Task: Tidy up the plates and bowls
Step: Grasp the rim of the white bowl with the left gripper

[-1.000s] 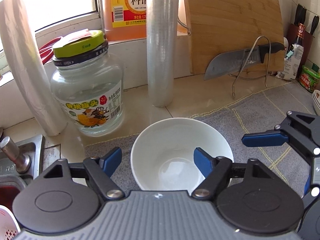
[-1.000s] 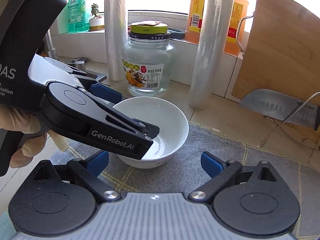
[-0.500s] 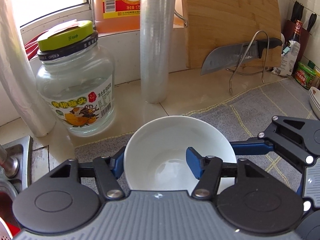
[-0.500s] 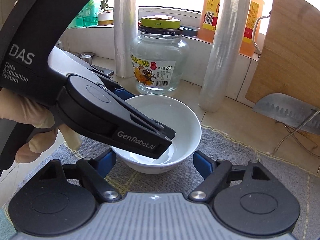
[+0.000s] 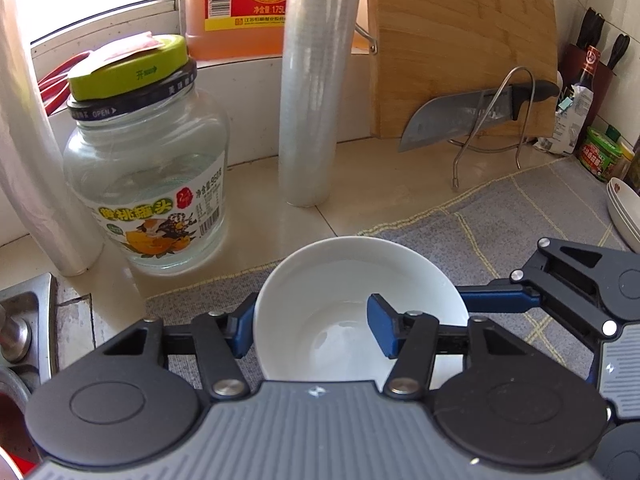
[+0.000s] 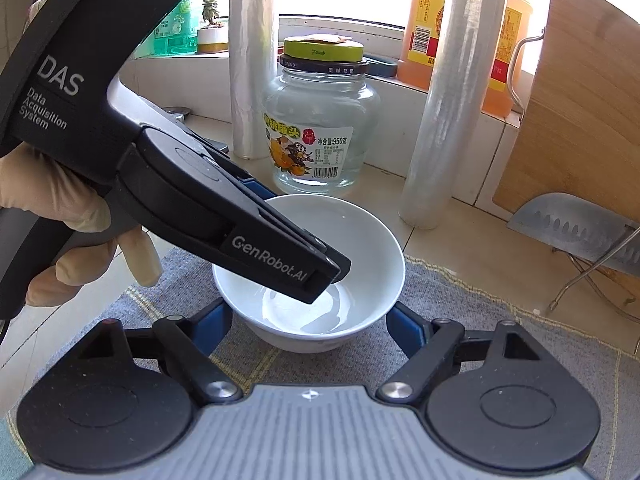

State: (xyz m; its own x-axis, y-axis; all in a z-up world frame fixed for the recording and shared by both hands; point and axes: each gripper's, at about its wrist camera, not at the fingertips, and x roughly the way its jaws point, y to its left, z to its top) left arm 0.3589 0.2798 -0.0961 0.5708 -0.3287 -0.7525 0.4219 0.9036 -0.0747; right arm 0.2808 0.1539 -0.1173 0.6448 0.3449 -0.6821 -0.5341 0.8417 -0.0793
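Observation:
A white bowl [image 5: 320,280] [image 6: 360,240] stands on the grey mat [image 5: 520,216]. My left gripper [image 5: 312,328] straddles the bowl's left wall. One blue pad [image 5: 244,328] lies against the outside and the other pad [image 5: 382,330] is inside, with the jaws closing on the wall. In the right wrist view its inner finger [image 6: 320,276] reaches down into the bowl. My right gripper [image 6: 310,324] spans the whole bowl from the near side, its pads touching the outer wall left and right. One of its fingers [image 5: 496,294] meets the bowl's right side.
Behind the bowl stand a glass jar [image 5: 148,168] and two film rolls [image 5: 312,100]. A cutting board [image 5: 460,40] and a knife on a wire rack [image 5: 472,112] are at the back right. Stacked white plates [image 5: 624,208] sit at the right edge, a sink [image 5: 24,320] at the left.
The left jaws have narrowed from wide apart around the bowl to pinching its left wall. The right jaws have closed in to the bowl's sides. Both cameras have edged closer.

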